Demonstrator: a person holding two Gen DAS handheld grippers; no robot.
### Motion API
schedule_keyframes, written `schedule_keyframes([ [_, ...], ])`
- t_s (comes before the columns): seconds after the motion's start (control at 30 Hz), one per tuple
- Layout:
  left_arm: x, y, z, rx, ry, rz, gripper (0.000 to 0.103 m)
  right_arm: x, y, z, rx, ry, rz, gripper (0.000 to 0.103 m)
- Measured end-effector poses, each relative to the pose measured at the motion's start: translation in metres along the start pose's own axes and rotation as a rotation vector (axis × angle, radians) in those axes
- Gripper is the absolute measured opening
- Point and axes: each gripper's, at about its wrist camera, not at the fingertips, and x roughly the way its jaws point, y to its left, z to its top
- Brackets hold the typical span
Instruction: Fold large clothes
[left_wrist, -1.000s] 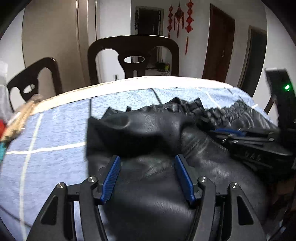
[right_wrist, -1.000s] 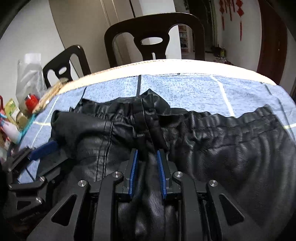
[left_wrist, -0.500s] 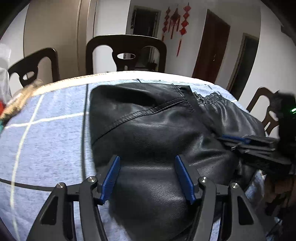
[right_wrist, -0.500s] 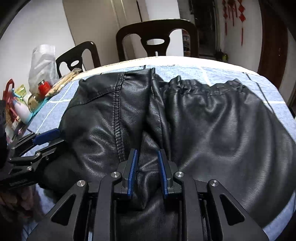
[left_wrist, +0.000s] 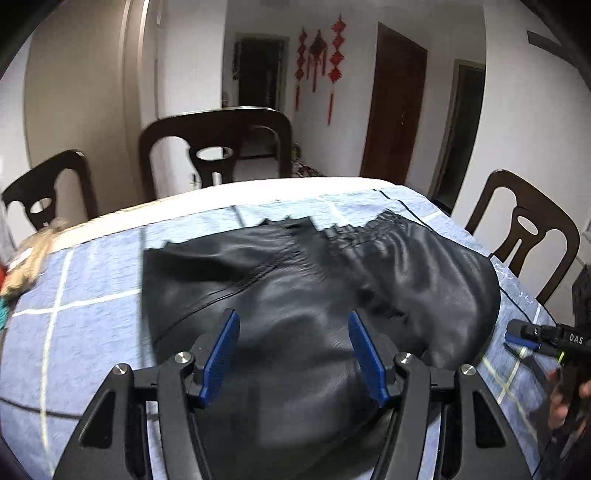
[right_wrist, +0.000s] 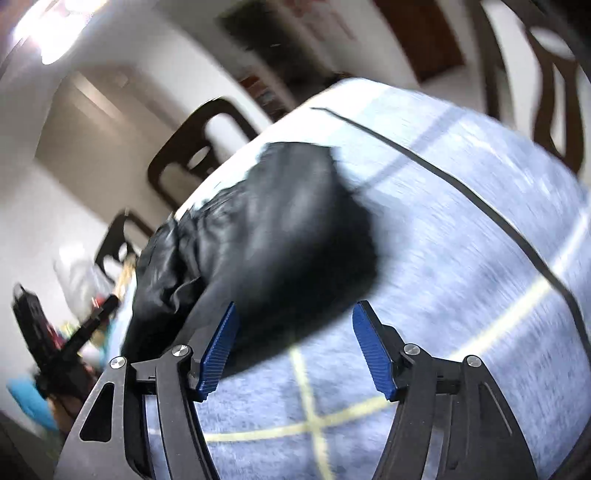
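Observation:
Black leather-look trousers (left_wrist: 314, 295) lie folded on the blue checked tablecloth (left_wrist: 85, 317), elastic waistband at the far side. My left gripper (left_wrist: 293, 350) is open and empty, above the garment's near part. My right gripper (right_wrist: 293, 350) is open and empty, tilted, with the trousers (right_wrist: 266, 236) ahead and to its left, over bare cloth (right_wrist: 443, 258). The right gripper also shows at the right edge of the left wrist view (left_wrist: 532, 338). The left gripper shows blurred at the left of the right wrist view (right_wrist: 74, 332).
Dark wooden chairs stand behind the table (left_wrist: 214, 151), at its far left (left_wrist: 48, 188) and at its right (left_wrist: 524, 225). Snacks and bottles lie at the table's left edge (left_wrist: 29, 254). The right wrist view is motion-blurred.
The right gripper let go of the trousers' fold, opened, and swung out to the right, tilting. The left gripper drew back and rose. The trousers now lie flatter.

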Motion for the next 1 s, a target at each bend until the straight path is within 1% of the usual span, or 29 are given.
schedule_keyframes([
  [0.07,0.020,-0.007,0.002,0.000,0.048,-0.024,0.064,0.006,-0.012,0.006,0.069,0.016,0.020,0.069],
  [0.13,0.040,-0.009,-0.003,-0.009,0.103,-0.026,0.064,0.011,-0.017,0.012,0.097,0.015,0.055,0.069],
  [0.17,0.046,-0.009,-0.006,-0.007,0.114,-0.022,0.065,0.016,-0.018,0.017,0.109,0.017,0.065,0.069],
  [0.27,0.045,-0.017,-0.019,0.052,0.091,0.017,0.065,0.032,-0.013,0.030,0.114,0.028,0.079,0.069],
  [0.33,0.045,-0.020,-0.023,0.072,0.089,0.037,0.065,0.039,-0.007,0.036,0.102,0.016,0.069,0.072],
  [0.47,0.046,-0.023,-0.023,0.064,0.093,0.044,0.065,0.043,-0.006,0.038,0.139,-0.017,0.068,0.073],
  [0.6,0.046,-0.026,-0.024,0.066,0.089,0.049,0.065,0.040,-0.011,0.035,0.180,-0.078,0.083,0.072],
  [0.67,0.045,-0.024,-0.024,0.062,0.086,0.046,0.065,0.040,-0.010,0.032,0.174,-0.092,0.058,0.070],
  [0.73,0.047,-0.023,-0.024,0.060,0.081,0.044,0.065,0.043,-0.002,0.031,0.131,-0.089,0.006,0.073],
  [0.8,0.047,-0.023,-0.025,0.062,0.077,0.047,0.065,0.045,0.003,0.035,0.110,-0.075,-0.012,0.073],
  [0.87,0.047,-0.023,-0.025,0.062,0.073,0.049,0.065,0.049,0.000,0.040,0.120,-0.065,0.011,0.068],
  [0.9,0.046,-0.023,-0.025,0.061,0.072,0.048,0.065,0.053,-0.005,0.044,0.147,-0.051,0.030,0.058],
  [0.93,0.046,-0.023,-0.026,0.059,0.071,0.046,0.065,0.054,-0.009,0.047,0.169,-0.043,0.041,0.051],
  [0.97,0.046,-0.023,-0.026,0.059,0.071,0.044,0.065,0.055,-0.010,0.048,0.180,-0.040,0.056,0.048],
  [1.0,0.046,-0.023,-0.026,0.058,0.070,0.044,0.065,0.055,-0.011,0.050,0.190,-0.031,0.077,0.041],
])
